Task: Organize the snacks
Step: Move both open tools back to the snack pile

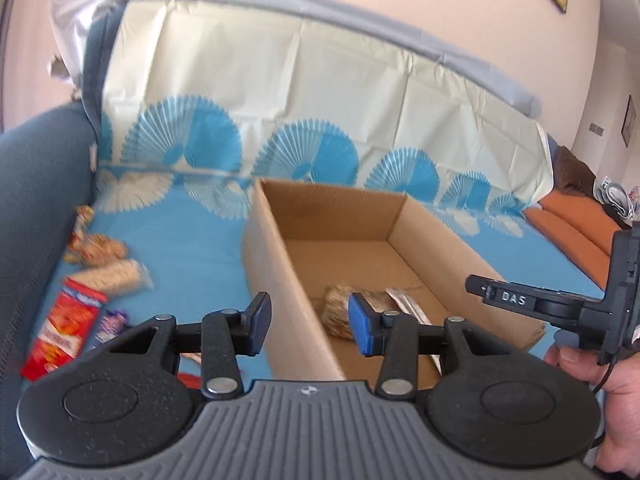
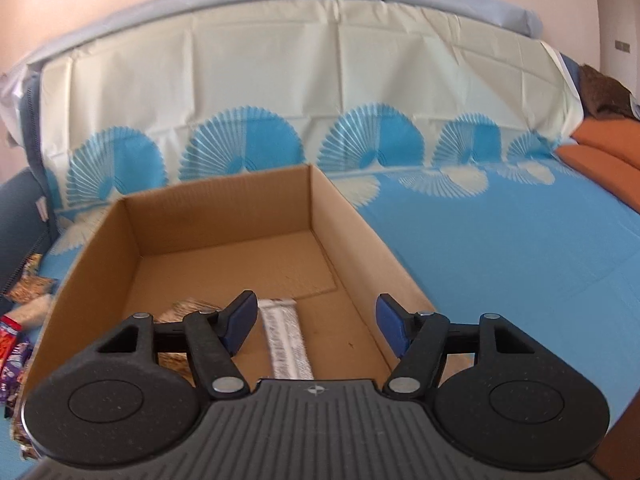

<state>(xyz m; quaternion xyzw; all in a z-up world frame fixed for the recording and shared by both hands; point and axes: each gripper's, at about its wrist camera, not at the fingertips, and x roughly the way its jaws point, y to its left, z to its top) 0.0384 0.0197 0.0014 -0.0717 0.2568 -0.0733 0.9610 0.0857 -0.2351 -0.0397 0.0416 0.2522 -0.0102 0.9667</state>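
- We've got the snacks split between two spots. Inside the cardboard box [image 2: 224,216], near its front end, there's a brownish wrapped snack [image 1: 348,310] and a pale silvery packet [image 2: 286,344] lying side by side on the box floor.
- The rest sits outside on the blue cloth [image 2: 500,248], off the box's left side: a red snack box [image 1: 64,326], a clear bag of pale biscuits [image 1: 116,276] just past it, a brown patterned pack [image 1: 96,248] further back, and a small purple wrapper [image 1: 114,320] right beside the red one. This bit is blurry, so we can't read any labels.
- Our left gripper [image 1: 310,326] hovers over the box's left wall, jaws spread with nothing between them. The blue pads [image 1: 360,328] are bare.
- Our right gripper [image 2: 316,326] hangs above the front of the box, jaws spread wide and empty too, with the silvery packet showing in the gap below.
- From the left wrist view we can also see the right gripper's black arm poking in from the right, with the right hand [image 1: 600,376] wrapped around its handle.
- The box rests on the blue cloth with fan patterns, which runs up the back of a sofa [image 1: 36,184]. An orange cushion [image 1: 572,232] sits well off to the right.
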